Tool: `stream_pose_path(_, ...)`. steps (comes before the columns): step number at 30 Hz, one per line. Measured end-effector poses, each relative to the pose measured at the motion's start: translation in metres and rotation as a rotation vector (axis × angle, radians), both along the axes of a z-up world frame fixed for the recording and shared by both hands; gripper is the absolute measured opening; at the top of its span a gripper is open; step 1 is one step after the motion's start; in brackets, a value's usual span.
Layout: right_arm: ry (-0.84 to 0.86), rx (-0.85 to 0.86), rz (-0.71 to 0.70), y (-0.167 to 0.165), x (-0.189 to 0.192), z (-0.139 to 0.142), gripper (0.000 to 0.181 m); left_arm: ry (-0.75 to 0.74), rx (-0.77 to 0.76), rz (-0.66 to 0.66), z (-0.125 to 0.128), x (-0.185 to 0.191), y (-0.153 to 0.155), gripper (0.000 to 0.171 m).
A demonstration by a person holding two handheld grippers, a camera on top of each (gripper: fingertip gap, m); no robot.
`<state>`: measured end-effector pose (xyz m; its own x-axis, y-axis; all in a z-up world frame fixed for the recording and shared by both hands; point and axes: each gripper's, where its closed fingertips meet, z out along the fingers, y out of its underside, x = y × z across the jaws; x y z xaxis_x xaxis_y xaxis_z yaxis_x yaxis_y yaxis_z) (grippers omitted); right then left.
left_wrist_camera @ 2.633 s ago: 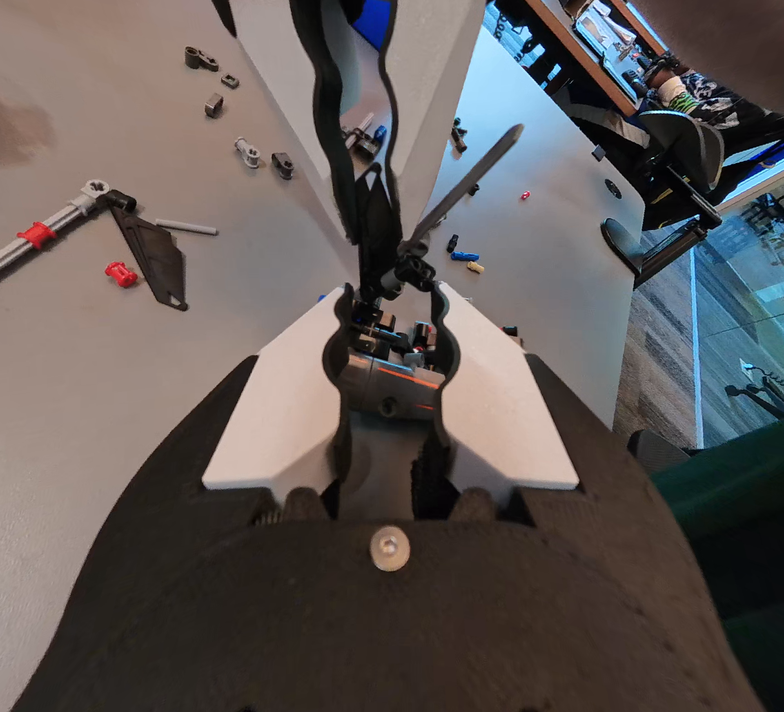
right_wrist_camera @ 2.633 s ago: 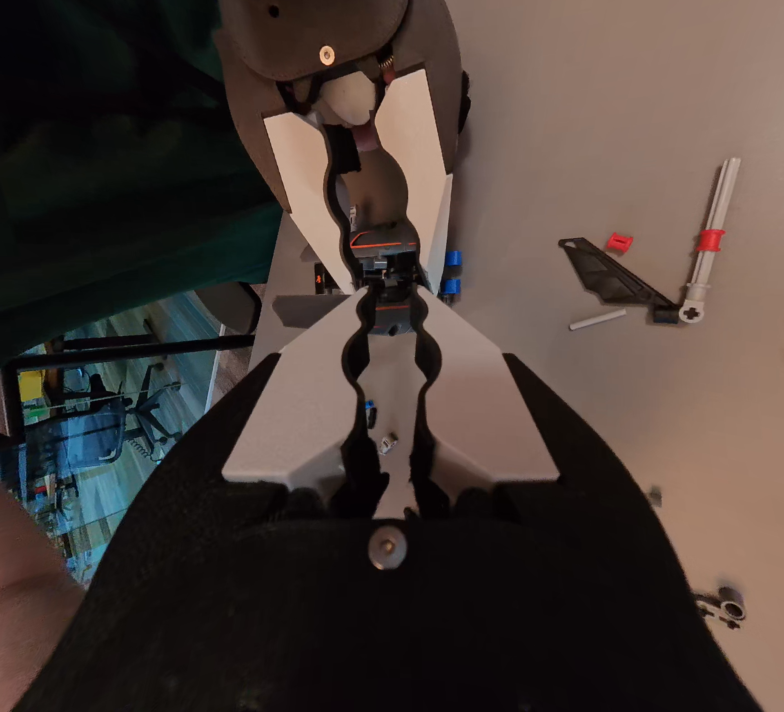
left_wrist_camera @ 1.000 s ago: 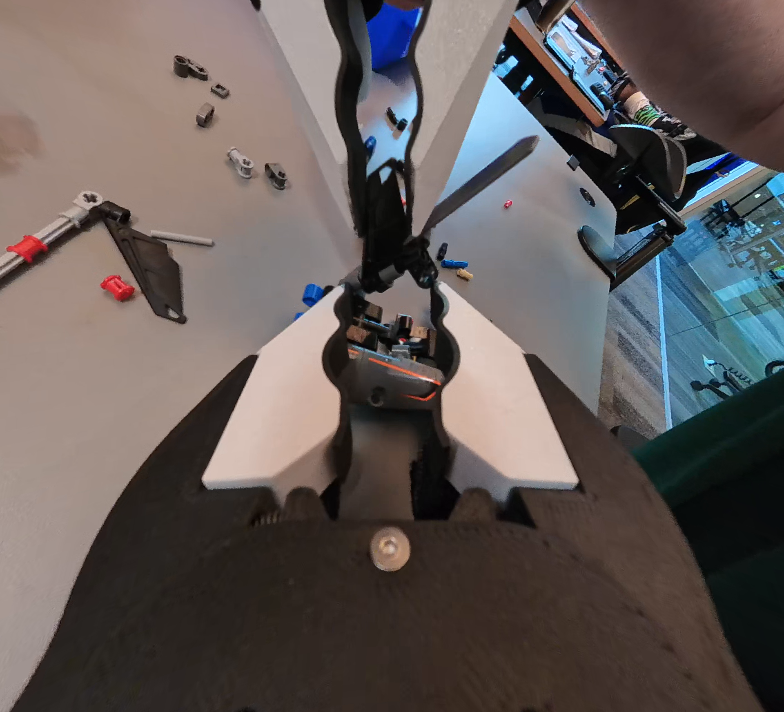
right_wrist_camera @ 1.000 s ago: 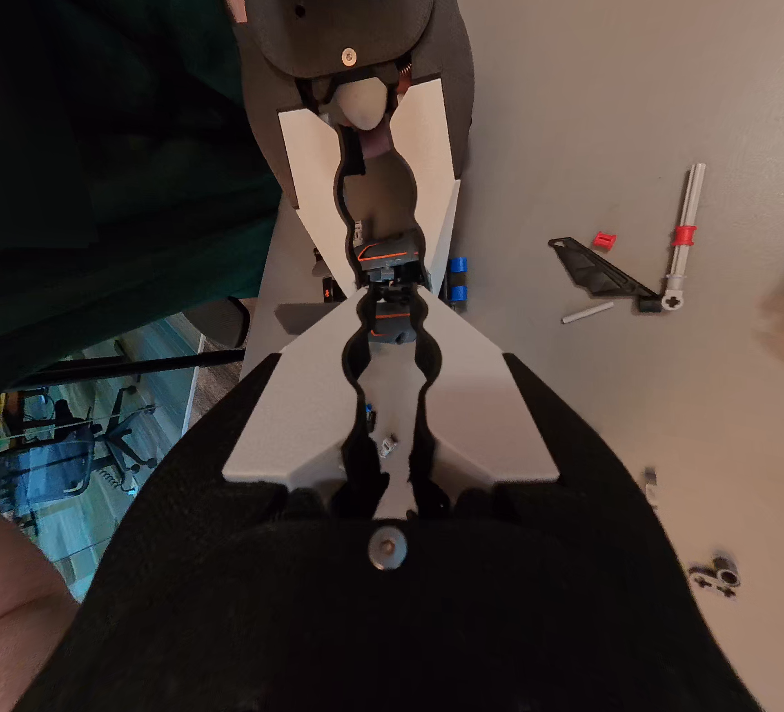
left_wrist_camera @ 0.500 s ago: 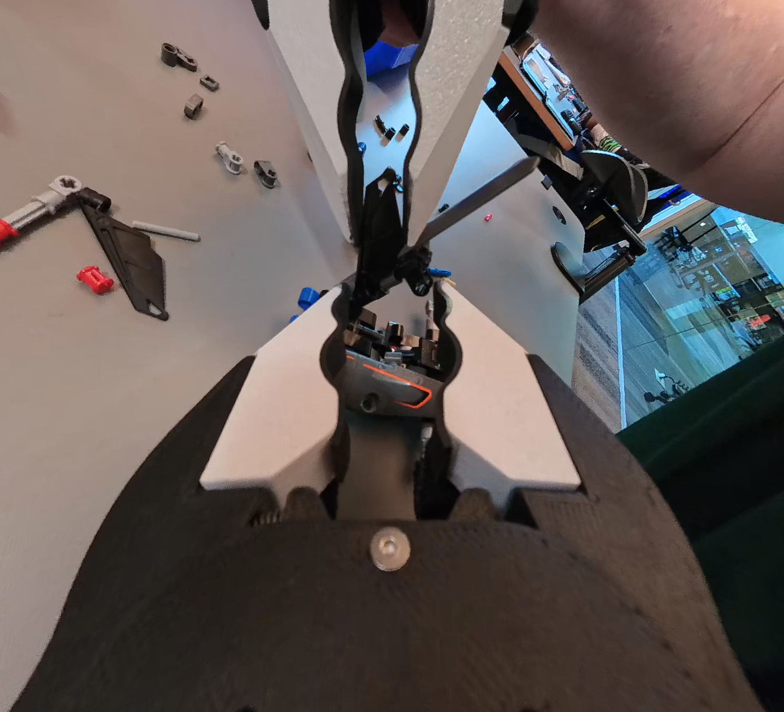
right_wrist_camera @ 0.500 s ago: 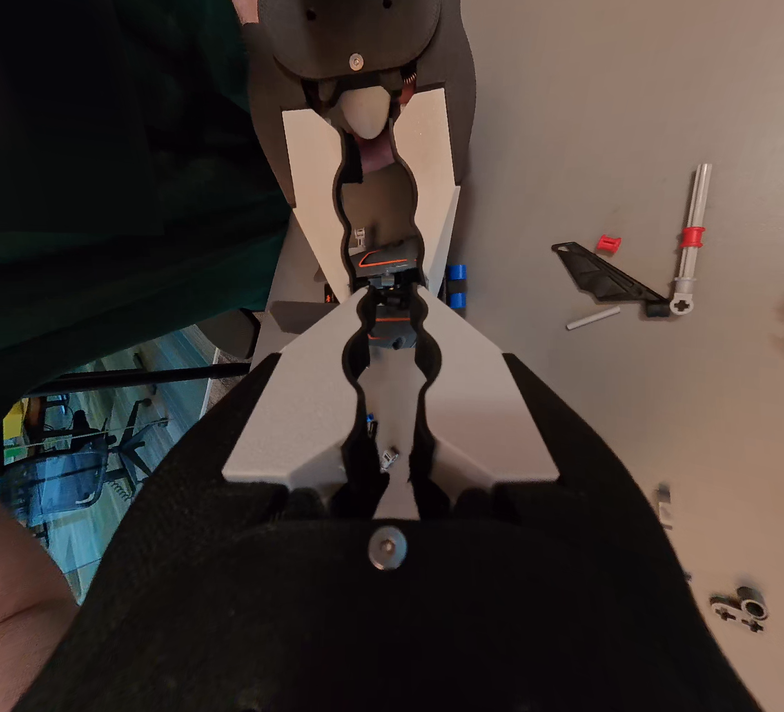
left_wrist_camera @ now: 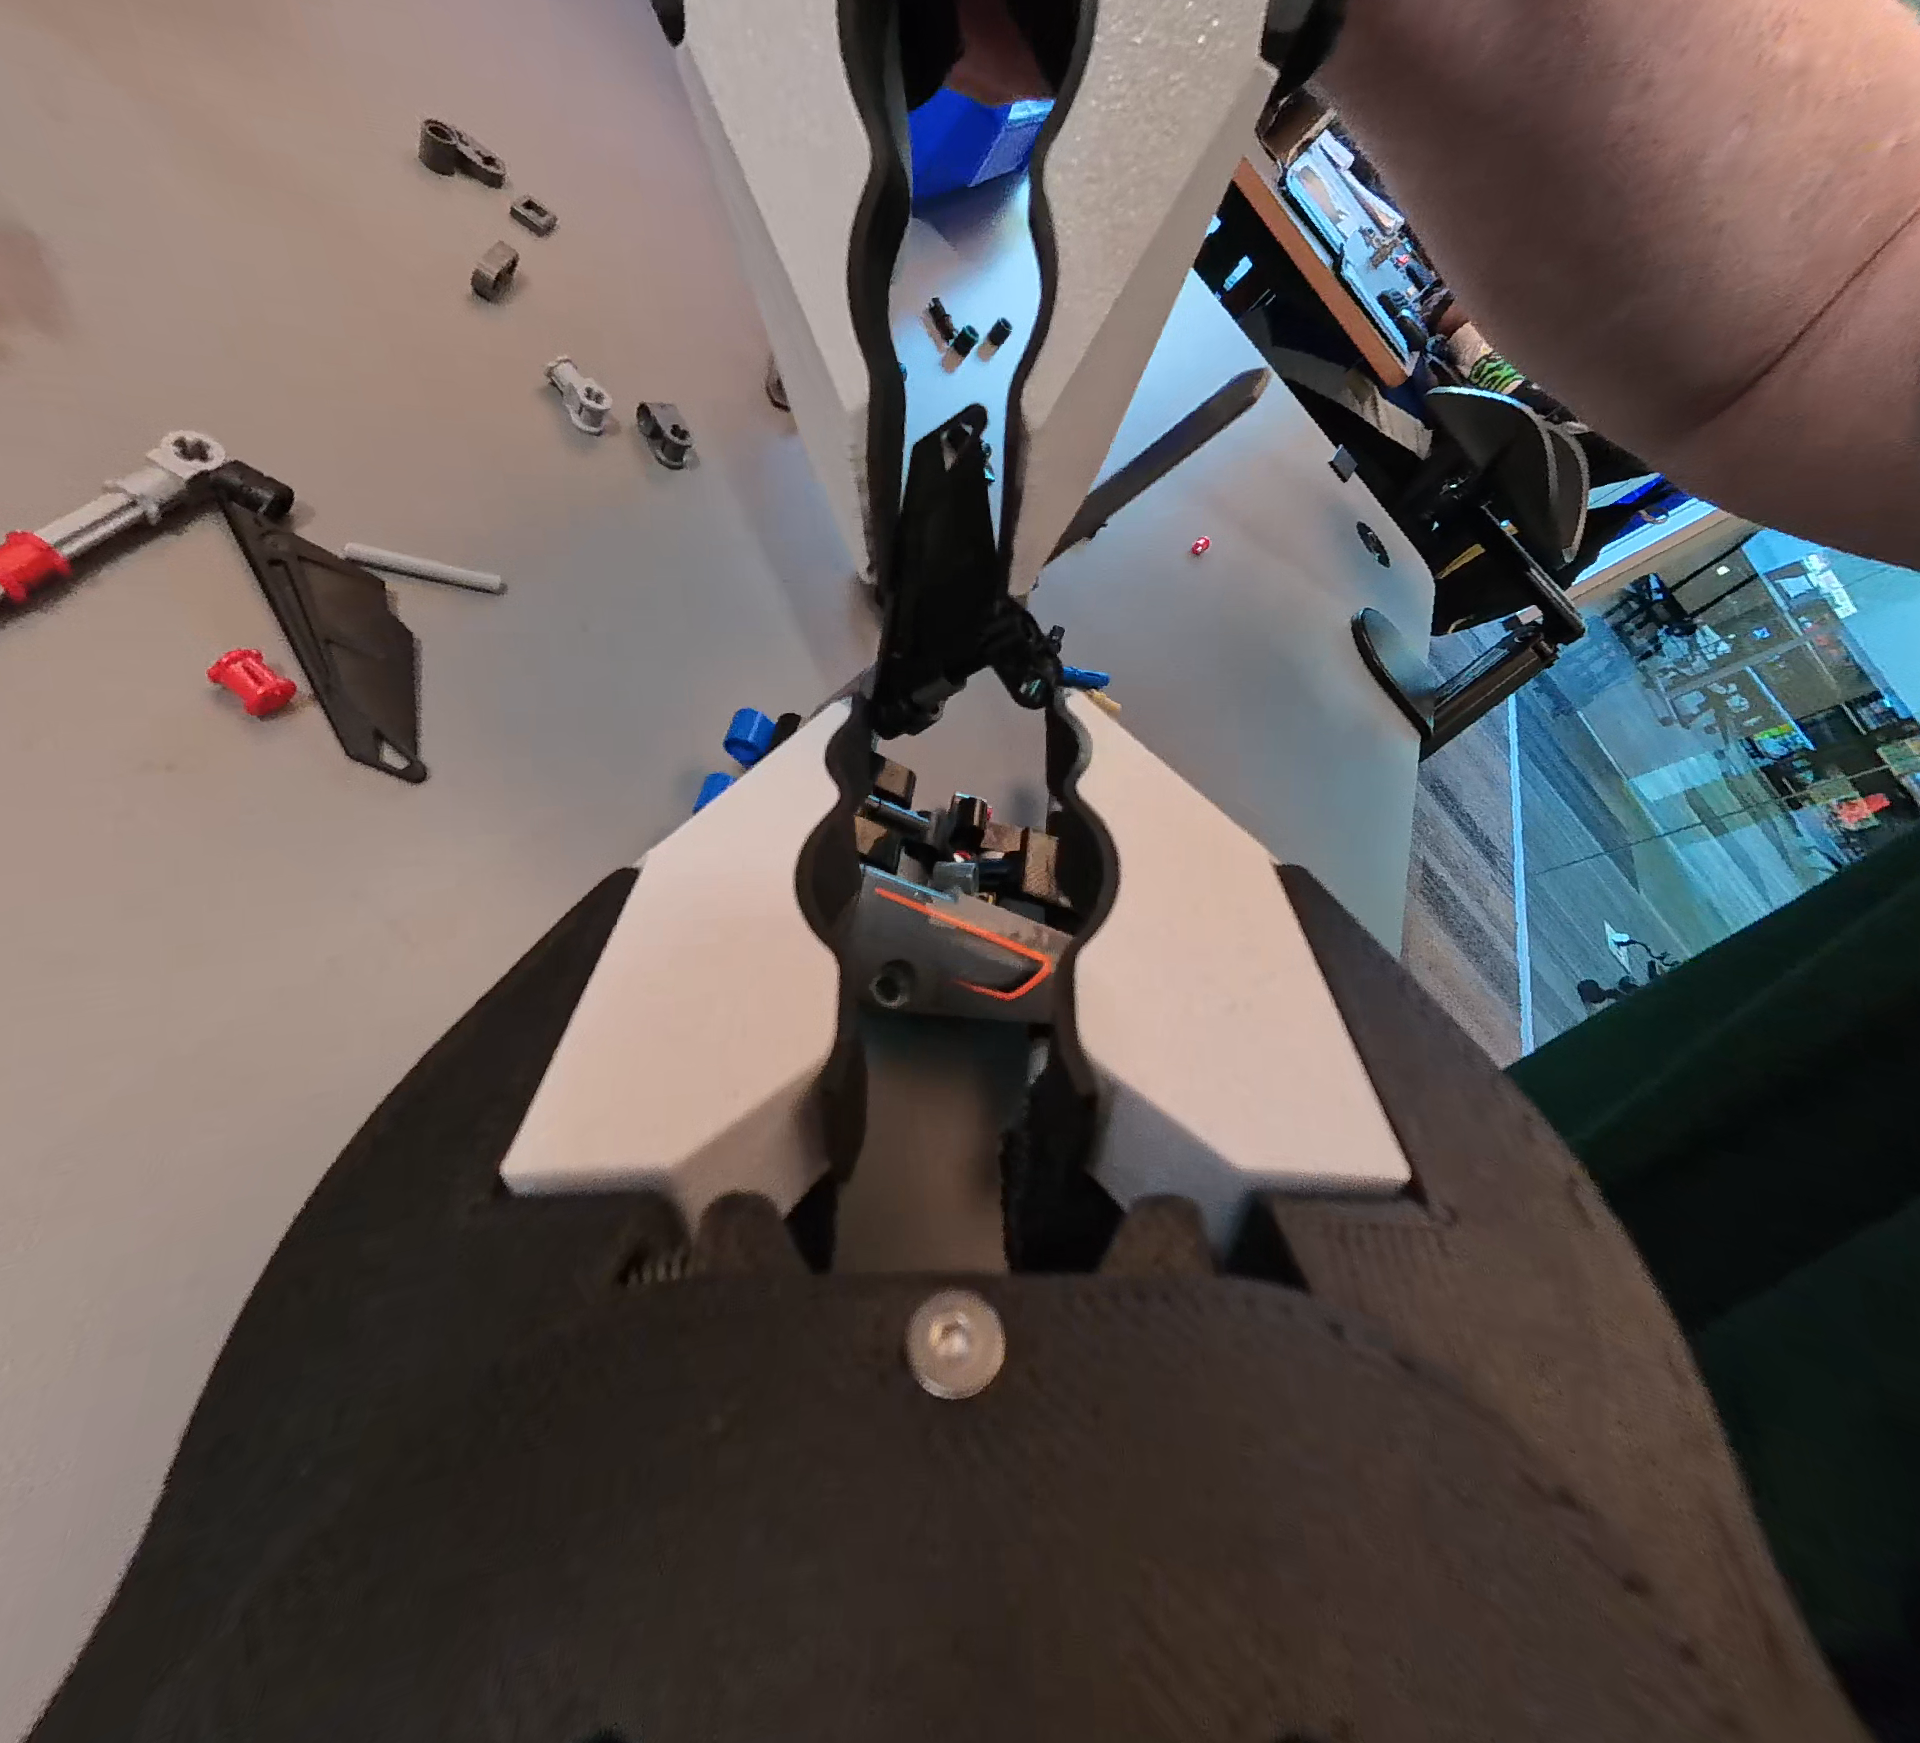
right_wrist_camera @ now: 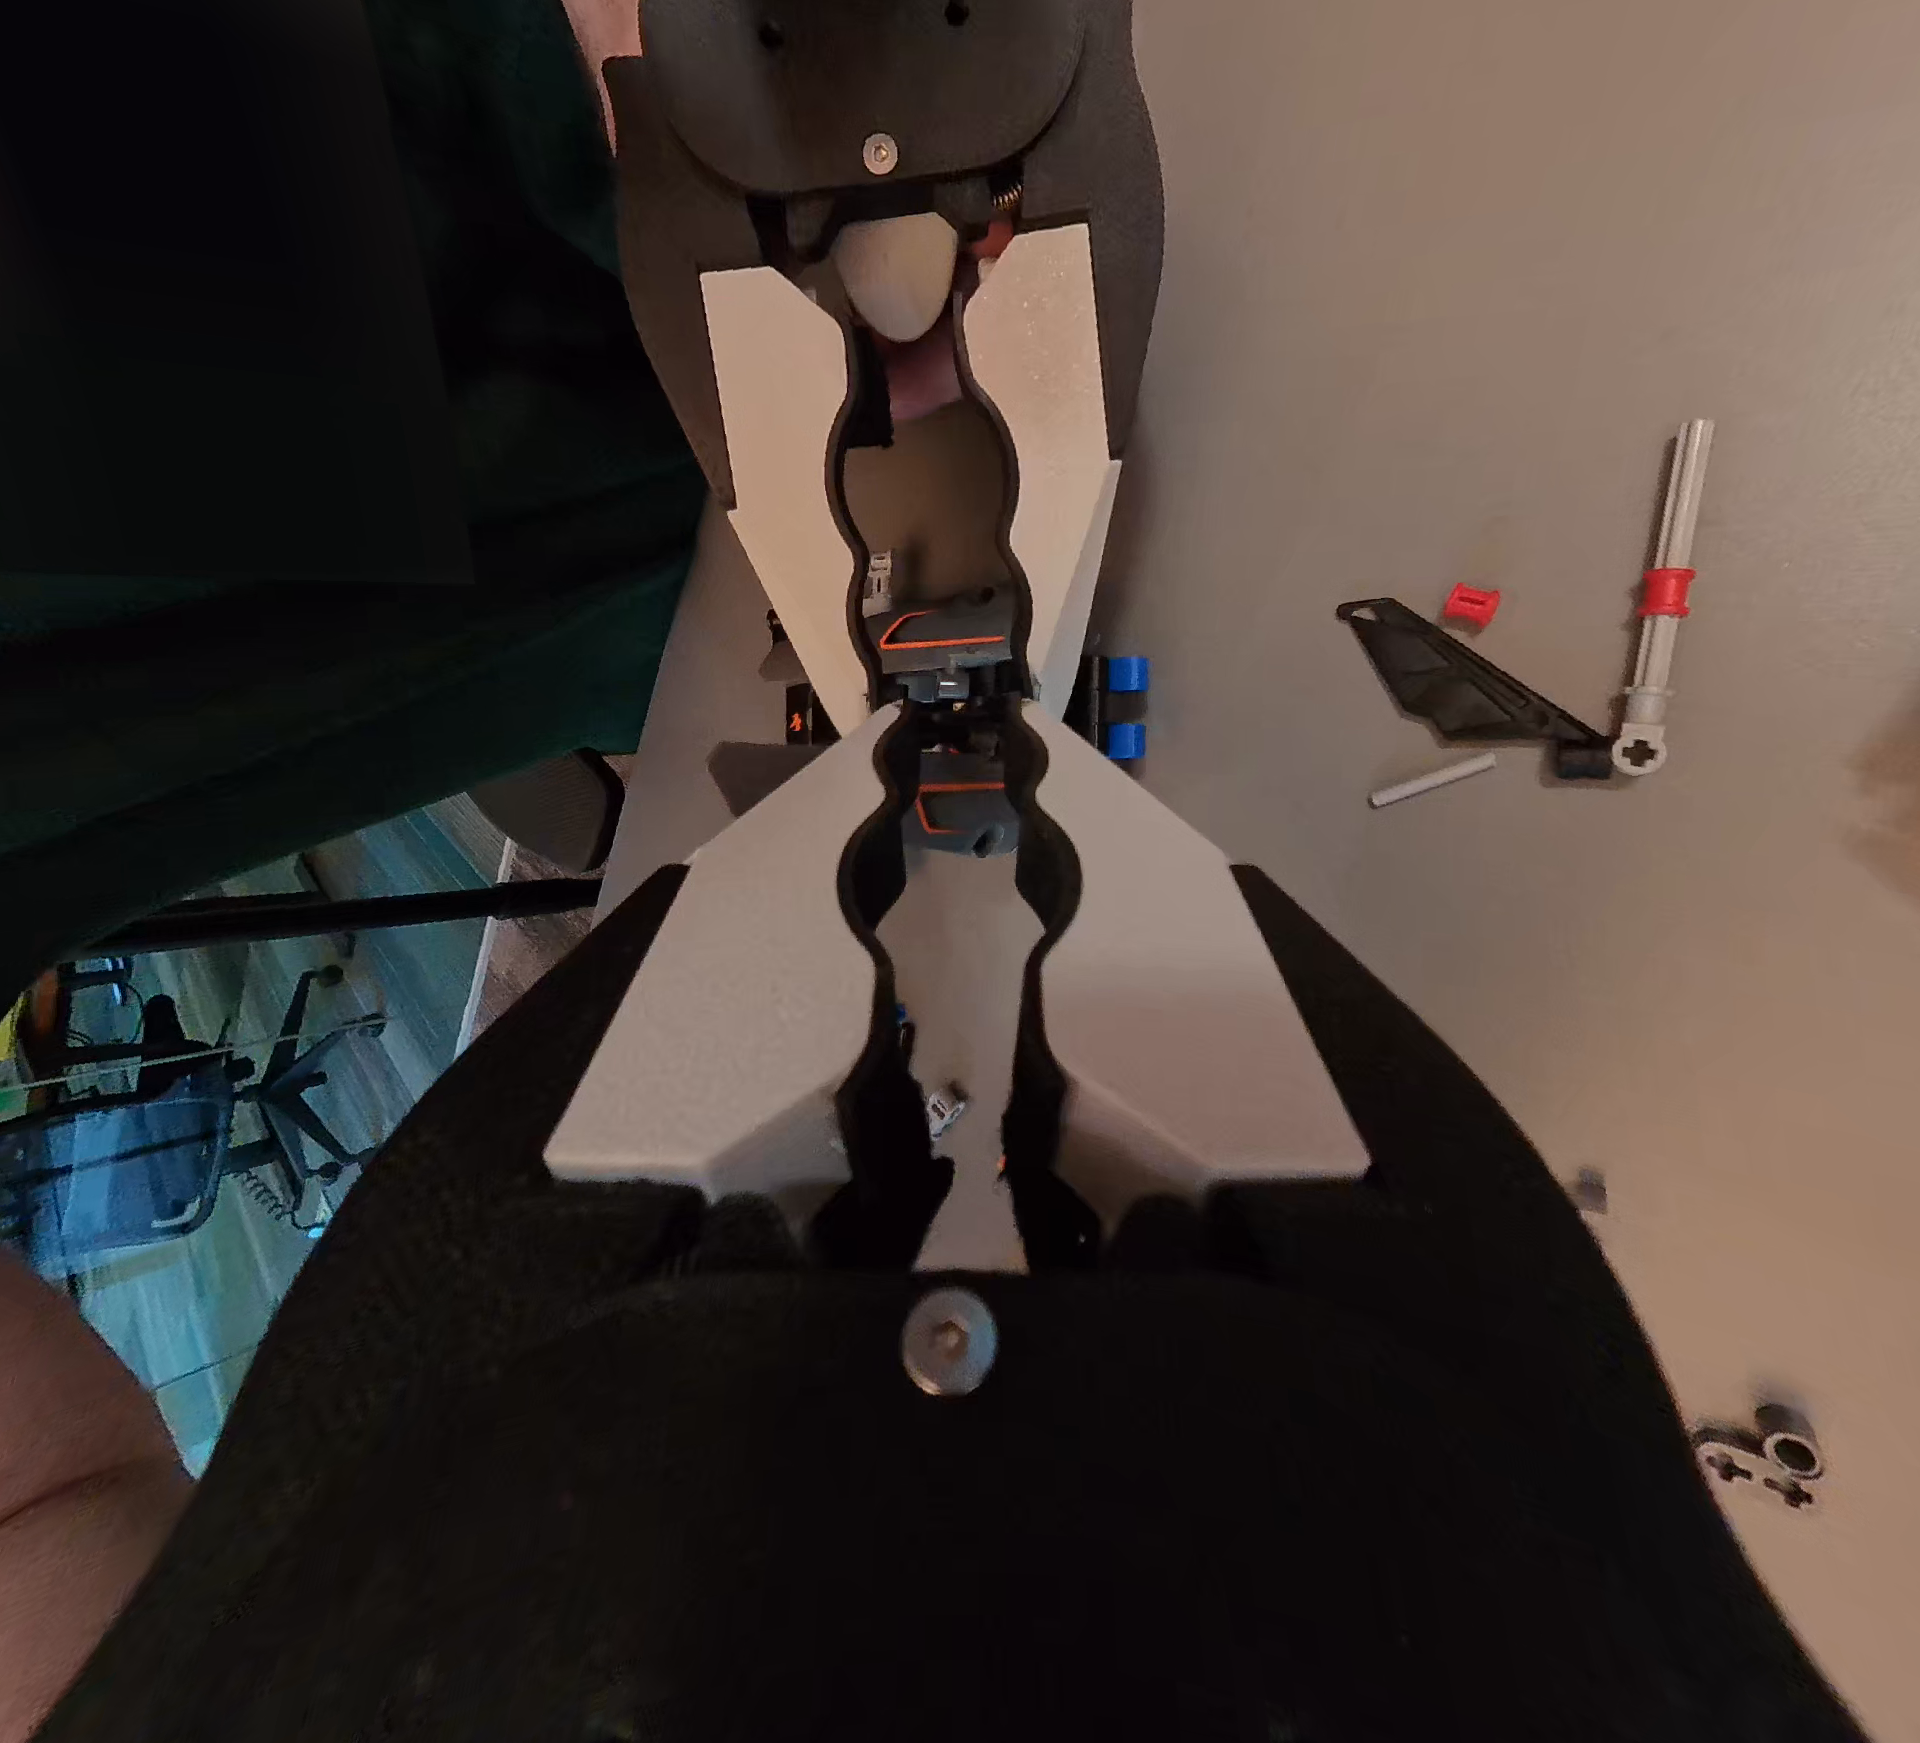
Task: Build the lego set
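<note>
Left wrist view: left tongs (left_wrist_camera: pixel 951 737) clamped on the grey, orange-striped lego assembly (left_wrist_camera: pixel 951 950), held above the grey bench (left_wrist_camera: pixel 187 914). The right tongs (left_wrist_camera: pixel 940 581) come in from the top, tips meeting the left pair, pinching a black blade-shaped piece (left_wrist_camera: pixel 940 550) whose lower end sits at the assembly's black connectors. Loose on the bench to the left: a second black blade piece (left_wrist_camera: pixel 332 633) on a grey axle with a red bush (left_wrist_camera: pixel 31 559), a spare red bush (left_wrist_camera: pixel 249 681), a thin grey rod (left_wrist_camera: pixel 424 568), small grey connectors (left_wrist_camera: pixel 578 392).

Right wrist view: right tongs (right_wrist_camera: pixel 951 727) closed tip to tip against the left tongs (right_wrist_camera: pixel 945 685); the blade itself is not clear here. Part of the assembly (right_wrist_camera: pixel 961 815) shows between the right fingers. Blue pins (right_wrist_camera: pixel 1124 706) lie just beside.

Judgement: step in hand is seating the blade onto the assembly. Next move calls for a straight push along the pin axis while the left tongs brace, then release of the right grip.
</note>
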<state>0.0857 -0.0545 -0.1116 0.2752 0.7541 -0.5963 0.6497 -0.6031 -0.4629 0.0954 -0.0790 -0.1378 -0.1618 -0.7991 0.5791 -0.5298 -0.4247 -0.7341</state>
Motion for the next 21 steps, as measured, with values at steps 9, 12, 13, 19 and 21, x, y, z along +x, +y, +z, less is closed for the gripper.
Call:
stream_pose_path(9, 0.0, -0.003, -0.019, 0.0002, 0.0032, -0.0017, 0.013, 0.005, -0.001, 0.009, -0.0008, 0.0025, 0.0009, 0.036)
stream_pose_path(12, 0.001, -0.001, -0.015, -0.001, 0.0029, -0.0019, 0.013, 0.009, -0.001, 0.005, -0.0014, 0.0033, -0.0002, 0.035)
stream_pose_path(13, 0.001, -0.002, -0.015, -0.0013, 0.0031, -0.002, 0.013, 0.01, -0.001, 0.004, -0.0017, 0.0036, -0.0004, 0.035)
stream_pose_path(19, -0.01, -0.004, -0.021, -0.0021, 0.0059, -0.0031, 0.013, 0.005, -0.002, 0.005, -0.0011, 0.0045, -0.0005, 0.035)
stream_pose_path(21, -0.014, -0.003, -0.018, -0.0027, 0.0057, -0.0035, 0.013, 0.007, -0.003, 0.003, -0.0014, 0.0044, -0.0008, 0.035)
